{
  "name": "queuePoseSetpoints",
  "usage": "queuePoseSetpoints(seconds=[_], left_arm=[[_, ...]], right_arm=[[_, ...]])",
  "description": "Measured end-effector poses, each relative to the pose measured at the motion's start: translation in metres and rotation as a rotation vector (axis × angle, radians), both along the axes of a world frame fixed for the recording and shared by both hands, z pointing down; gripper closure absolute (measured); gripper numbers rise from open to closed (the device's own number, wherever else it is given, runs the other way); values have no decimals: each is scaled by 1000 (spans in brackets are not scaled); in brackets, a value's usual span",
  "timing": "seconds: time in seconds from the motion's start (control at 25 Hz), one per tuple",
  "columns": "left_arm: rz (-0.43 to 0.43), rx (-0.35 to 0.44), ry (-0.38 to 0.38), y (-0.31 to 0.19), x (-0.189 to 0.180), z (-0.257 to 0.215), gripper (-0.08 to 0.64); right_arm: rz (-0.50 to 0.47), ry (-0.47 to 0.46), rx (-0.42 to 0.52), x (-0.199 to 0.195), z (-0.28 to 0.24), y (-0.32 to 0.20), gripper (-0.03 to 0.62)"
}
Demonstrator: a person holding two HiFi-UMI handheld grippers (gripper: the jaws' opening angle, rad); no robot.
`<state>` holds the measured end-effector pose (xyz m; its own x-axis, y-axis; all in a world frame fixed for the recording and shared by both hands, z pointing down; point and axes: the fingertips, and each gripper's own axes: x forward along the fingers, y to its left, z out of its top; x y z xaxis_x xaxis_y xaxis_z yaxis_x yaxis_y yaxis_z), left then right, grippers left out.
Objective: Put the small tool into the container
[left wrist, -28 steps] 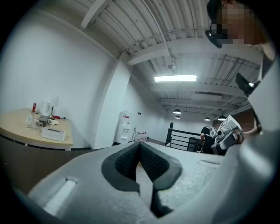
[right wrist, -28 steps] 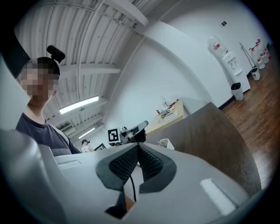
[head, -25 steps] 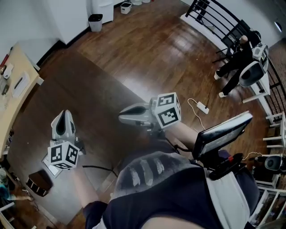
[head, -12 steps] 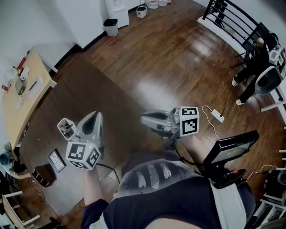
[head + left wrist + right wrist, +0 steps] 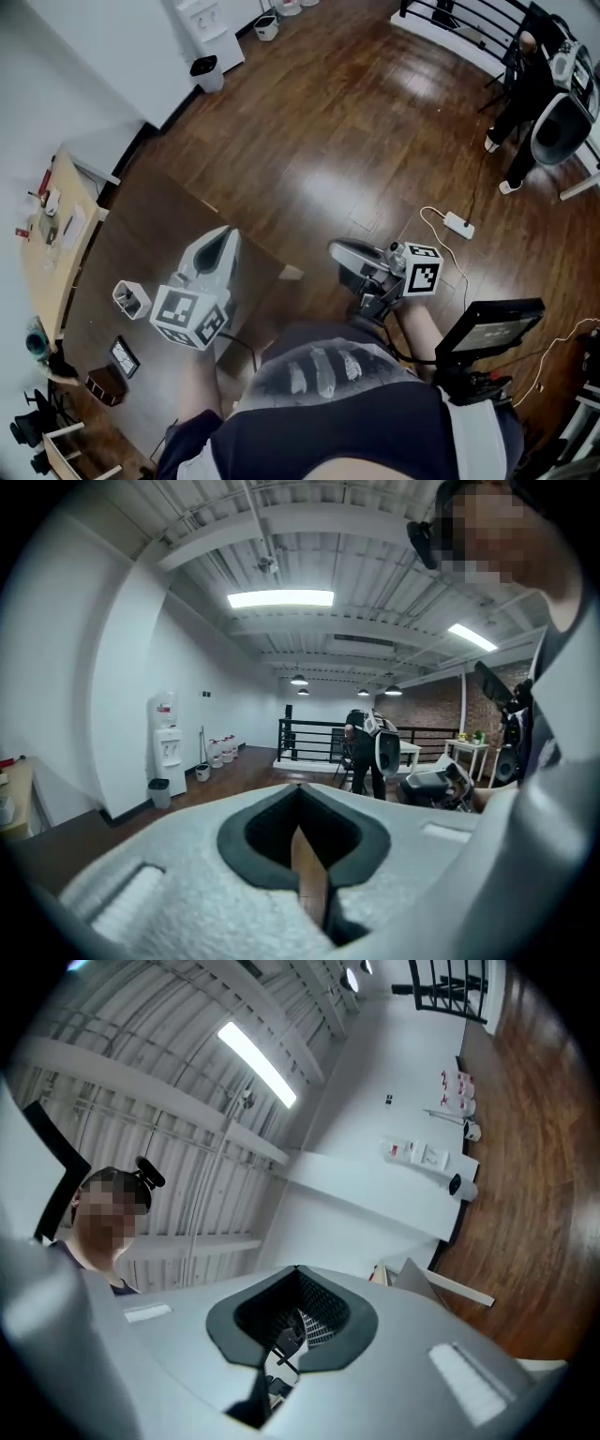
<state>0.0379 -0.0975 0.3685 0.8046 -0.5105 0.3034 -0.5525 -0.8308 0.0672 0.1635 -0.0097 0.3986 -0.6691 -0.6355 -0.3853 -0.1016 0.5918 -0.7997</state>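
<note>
Left gripper (image 5: 223, 239): jaws pressed together, nothing between them. Hovers above dark table (image 5: 141, 239), pointing toward 1 o'clock.

Right gripper (image 5: 342, 251): jaws closed as well, grips nothing. Hangs over wood floor (image 5: 356, 112), pointing toward 9 o'clock.

Small white container (image 5: 131, 298): stands upright on the table at 8 o'clock from left gripper's tip, apart from it.

Small tool: too small to make out.

Dark framed item (image 5: 123, 356): lies at 6 o'clock of the container.

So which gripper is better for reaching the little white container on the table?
Left, probably. The left gripper hangs over the table beside the white container; the right gripper is out over the floor.
</note>
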Motion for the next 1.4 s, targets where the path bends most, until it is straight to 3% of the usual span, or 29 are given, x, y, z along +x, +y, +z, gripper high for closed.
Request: queuePoseSetpoints(seconds=[0.12,0.28,0.56,0.72,0.92,1.12,1.24,1.4], left_arm=[[42,1,-8,9,40,-2,561],[88,-6,54,17,100,-7,561],[150,-37,57,16,158,1,561],[149,-72,93,-6,160,12,561],[105,-114,322,-64,155,3,561],[183,-149,432,-107,182,8,561],[250,-202,450,-132,195,17,561],[254,-216,444,-155,209,18,561]], right_arm=[[76,-30,-16,44,7,17,591],[153,-108,-32,106,11,29,591],[219,-131,-60,160,16,37,591],[239,-105,-85,167,23,20,591],[252,-77,-126,165,16,-20,591],[265,39,-179,176,12,-70,591],[268,107,-181,168,7,-114,591],[249,132,-220,173,5,-149,591]])
